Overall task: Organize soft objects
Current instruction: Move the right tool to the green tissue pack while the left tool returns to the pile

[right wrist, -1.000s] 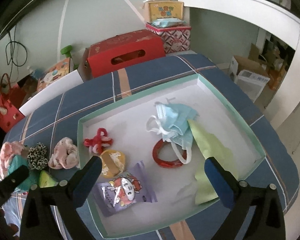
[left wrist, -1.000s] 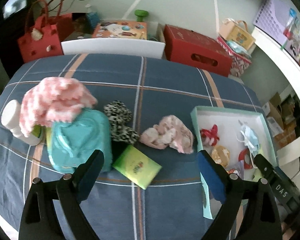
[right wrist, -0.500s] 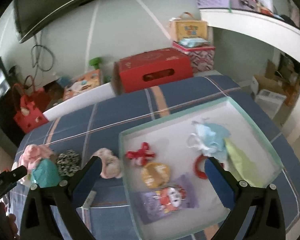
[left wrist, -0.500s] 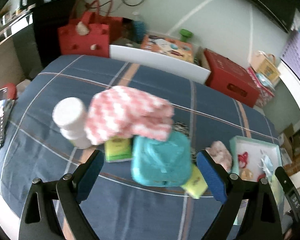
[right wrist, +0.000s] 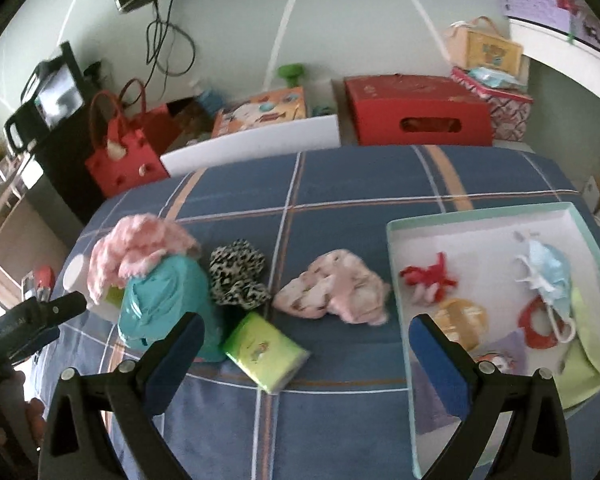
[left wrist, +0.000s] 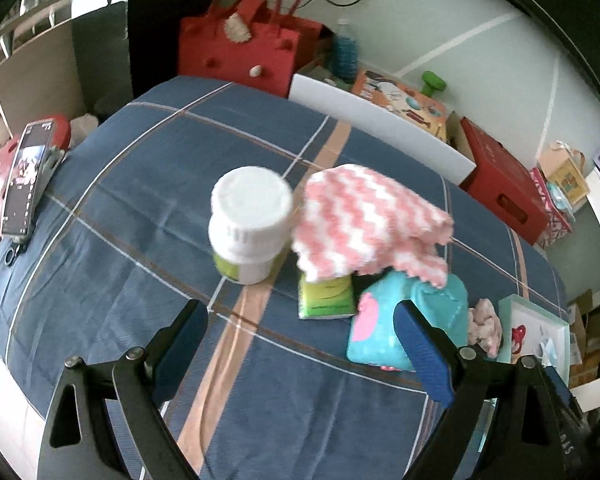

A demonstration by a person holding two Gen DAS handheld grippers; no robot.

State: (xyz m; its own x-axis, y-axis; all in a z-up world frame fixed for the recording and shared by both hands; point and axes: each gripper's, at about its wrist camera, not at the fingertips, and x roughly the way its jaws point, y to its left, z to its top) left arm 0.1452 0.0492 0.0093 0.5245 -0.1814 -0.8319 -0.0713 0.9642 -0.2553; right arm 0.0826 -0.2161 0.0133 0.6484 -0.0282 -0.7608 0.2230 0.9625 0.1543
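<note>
Lying ahead of the right gripper, centred between its spread, empty jaws: pink crumpled cloth on the tabletop, long axis crosswise, beside tray; left gripper, equally spread, faces the pink-and-white knit.

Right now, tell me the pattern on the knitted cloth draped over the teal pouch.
Pink and white zigzag on the cloth; clearest in the left wrist view.
</note>
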